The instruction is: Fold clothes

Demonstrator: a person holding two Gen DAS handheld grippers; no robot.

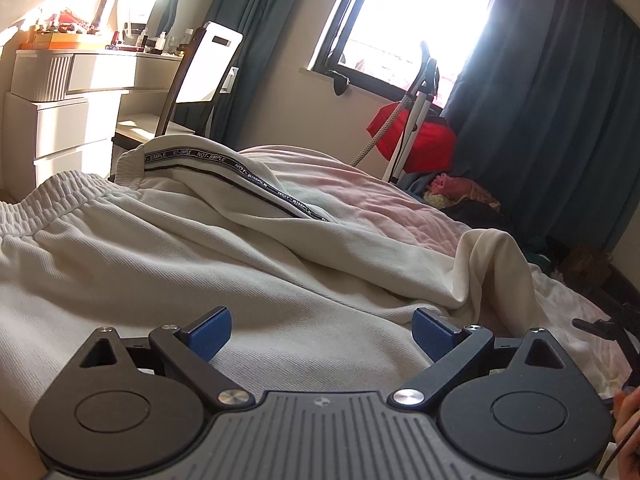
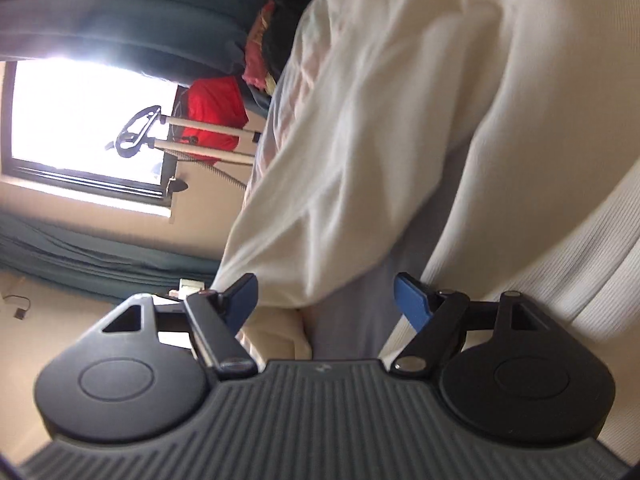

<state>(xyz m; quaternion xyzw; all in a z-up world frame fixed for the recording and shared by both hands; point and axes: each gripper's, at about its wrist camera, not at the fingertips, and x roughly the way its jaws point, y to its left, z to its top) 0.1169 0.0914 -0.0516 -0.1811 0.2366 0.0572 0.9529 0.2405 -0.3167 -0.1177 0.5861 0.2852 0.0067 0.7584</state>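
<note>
A pair of cream ribbed-knit trousers with a black lettered side stripe lies across a bed covered by a pale pink quilted bedspread. Their elastic waistband sits at the left of the left wrist view, and the long axis runs from there rightward, toward a crumpled fold near the bed's right edge. The left gripper hovers over the fabric, blue pads spread apart and empty. The right gripper, rolled sideways, has its jaws parted, with cream cloth just beyond them but not clamped.
</note>
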